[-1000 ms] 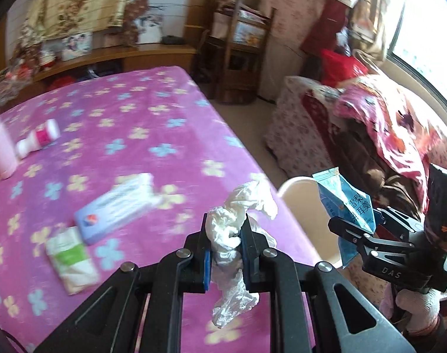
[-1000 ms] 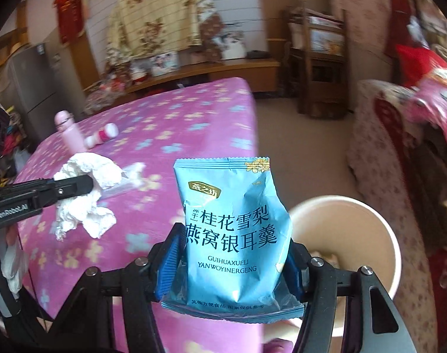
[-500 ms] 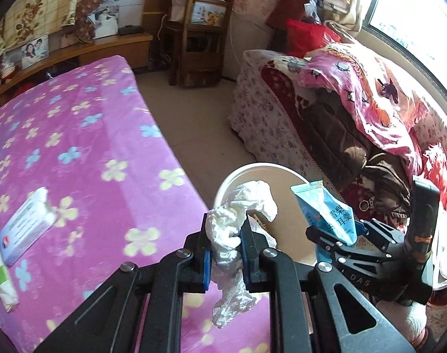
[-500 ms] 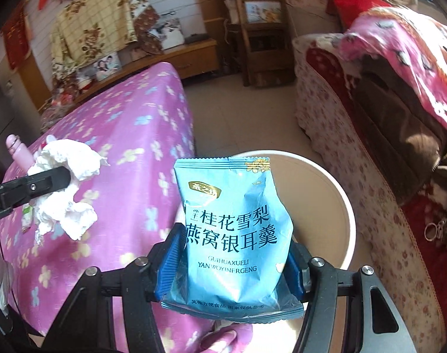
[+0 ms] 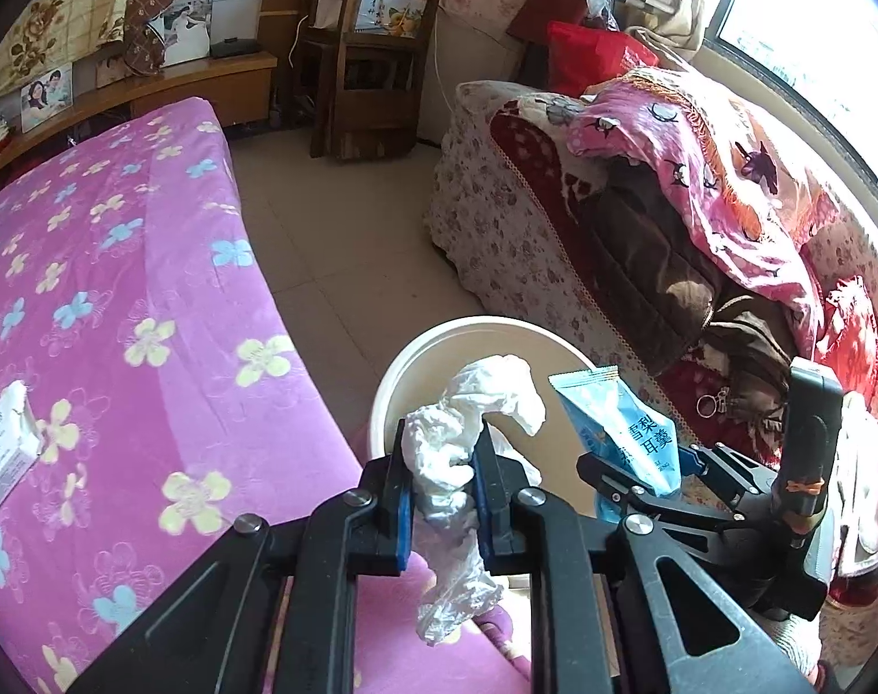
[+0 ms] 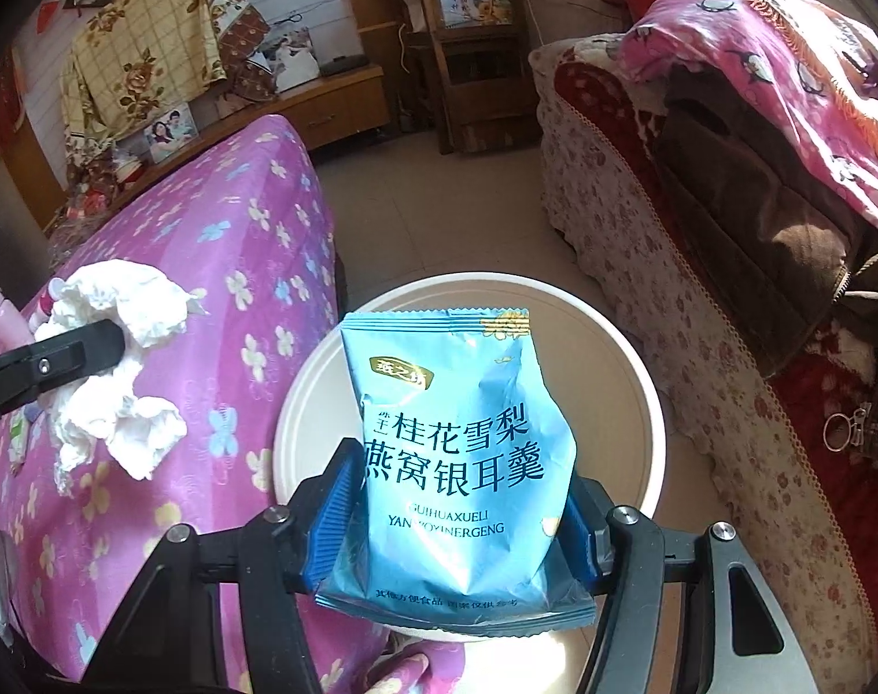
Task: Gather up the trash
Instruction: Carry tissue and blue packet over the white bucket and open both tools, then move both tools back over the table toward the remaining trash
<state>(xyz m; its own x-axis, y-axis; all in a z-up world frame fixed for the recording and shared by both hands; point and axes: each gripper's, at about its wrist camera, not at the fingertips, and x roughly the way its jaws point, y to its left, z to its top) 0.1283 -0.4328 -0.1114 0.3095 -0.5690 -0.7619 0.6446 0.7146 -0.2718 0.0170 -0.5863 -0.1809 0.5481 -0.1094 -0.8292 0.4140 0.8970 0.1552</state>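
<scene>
My left gripper (image 5: 442, 480) is shut on a crumpled white tissue (image 5: 468, 434), held at the near rim of a white round trash bin (image 5: 439, 341) on the floor beside the bed. My right gripper (image 6: 462, 515) is shut on a blue snack packet (image 6: 456, 445) and holds it upright over the bin (image 6: 630, 358). The packet (image 5: 630, 434) and right gripper (image 5: 659, 480) also show in the left wrist view, to the right of the tissue. The tissue (image 6: 115, 381) and left gripper (image 6: 92, 347) show at left in the right wrist view, over the bed's edge.
A bed with a pink flowered cover (image 5: 109, 289) lies left of the bin, with a white and blue box (image 5: 2, 451) on it. A sofa piled with blankets (image 5: 670, 185) stands right of the bin. A wooden chair (image 5: 369, 46) stands at the back across tiled floor.
Both grippers have swung right from over the bed toward the bin, still holding the tissue and the packet. The bin is now directly below the packet.
</scene>
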